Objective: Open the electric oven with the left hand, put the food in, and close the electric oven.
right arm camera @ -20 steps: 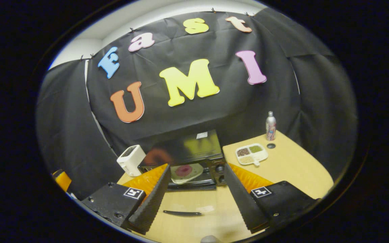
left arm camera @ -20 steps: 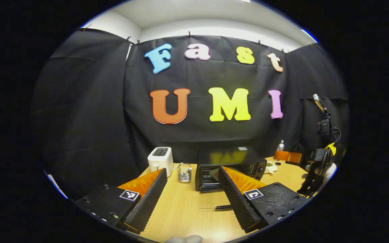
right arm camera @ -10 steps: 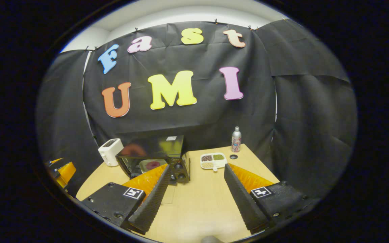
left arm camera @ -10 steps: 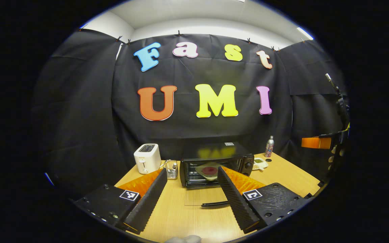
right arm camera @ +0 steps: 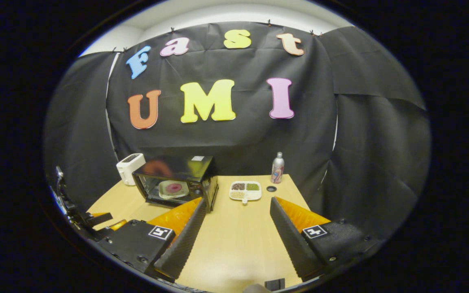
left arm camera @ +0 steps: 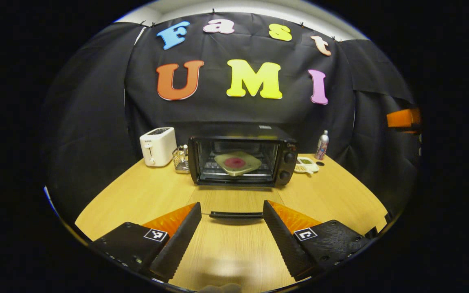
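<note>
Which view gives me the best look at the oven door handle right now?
The left gripper view: the door handle lies square-on, just ahead of the open left claw, with the oven behind it. The right gripper view shows the oven off to the side; its handle can't be made out there.

Both views are evenly lit from overhead; a bright ceiling strip is seen above the dark cloth wall. The counter (left arm camera: 145, 195) is rendered bright and warm, with soft shadows cast beneath the oven (left arm camera: 240, 160). Coloured reflections are carried on the oven's glossy top (right arm camera: 177, 165). Strong fisheye curvature is introduced toward the edges. Focus is held sharp throughout; no motion blur is observed.
</note>
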Demonstrator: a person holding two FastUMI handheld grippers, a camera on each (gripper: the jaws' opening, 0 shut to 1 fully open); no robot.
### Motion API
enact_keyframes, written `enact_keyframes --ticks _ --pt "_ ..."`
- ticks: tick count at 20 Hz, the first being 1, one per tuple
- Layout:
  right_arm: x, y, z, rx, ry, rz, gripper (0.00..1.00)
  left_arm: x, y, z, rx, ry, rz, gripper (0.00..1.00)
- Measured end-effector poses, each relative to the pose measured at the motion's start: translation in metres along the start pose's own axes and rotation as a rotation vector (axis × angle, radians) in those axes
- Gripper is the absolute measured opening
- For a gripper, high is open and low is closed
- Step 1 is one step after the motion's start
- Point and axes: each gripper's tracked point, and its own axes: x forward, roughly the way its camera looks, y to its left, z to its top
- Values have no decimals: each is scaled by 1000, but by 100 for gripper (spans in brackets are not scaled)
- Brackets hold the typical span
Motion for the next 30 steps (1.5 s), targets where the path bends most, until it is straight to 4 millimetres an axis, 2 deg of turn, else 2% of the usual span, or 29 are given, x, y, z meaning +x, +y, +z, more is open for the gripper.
enact_keyframes --ticks 2,3,5,6,8,9,12,13,14,15,17,18,21,24,25,27,28,30 --pt "0 -9 -1 -14 13 3 96 13 -9 -29 -6 48 3 97" --pt "0 -13 -1 -23 16 2 100 21 -10 -41 -3 73 10 97" --pt "0 -20 -3 -39 27 -1 100 36 -14 -61 13 111 16 97" --pt "1 -23 -4 -44 34 -4 96 43 -15 -70 14 129 15 97" --pt "2 -27 -5 -52 45 -9 96 55 -18 -81 13 151 11 97" --pt "3 -27 -4 -55 48 -10 100 61 -20 -87 11 163 10 97" --pt "7 -25 -3 -55 55 -5 100 79 -20 -94 12 183 9 97" --pt "9 -25 -1 -52 56 -8 96 84 -19 -96 12 189 6 97" --pt "11 -24 -1 -49 56 -12 100 90 -19 -98 11 194 3 97" --pt "13 -23 1 -45 57 -15 96 95 -14 -99 12 202 3 97" --pt "16 -22 2 -37 61 -24 96 103 -12 -104 13 219 -2 97" --pt "18 -21 2 -36 63 -26 100 106 -11 -107 11 230 -5 97" --pt "20 -18 4 -29 65 -39 100 114 -9 -111 14 242 -9 97" --pt "22 -17 4 -22 65 -51 100 120 -8 -108 31 231 -19 97" --pt "21 -17 6 -19 67 -53 100 121 -8 -108 35 234 -24 100" --pt "21 -17 4 -13 66 -62 100 122 -8 -106 36 236 -32 98" --pt "21 -17 4 -11 67 -65 96 122 -8 -105 39 234 -36 97" --pt "21 -16 3 -3 66 -68 100 121 -8 -100 45 228 -44 97"
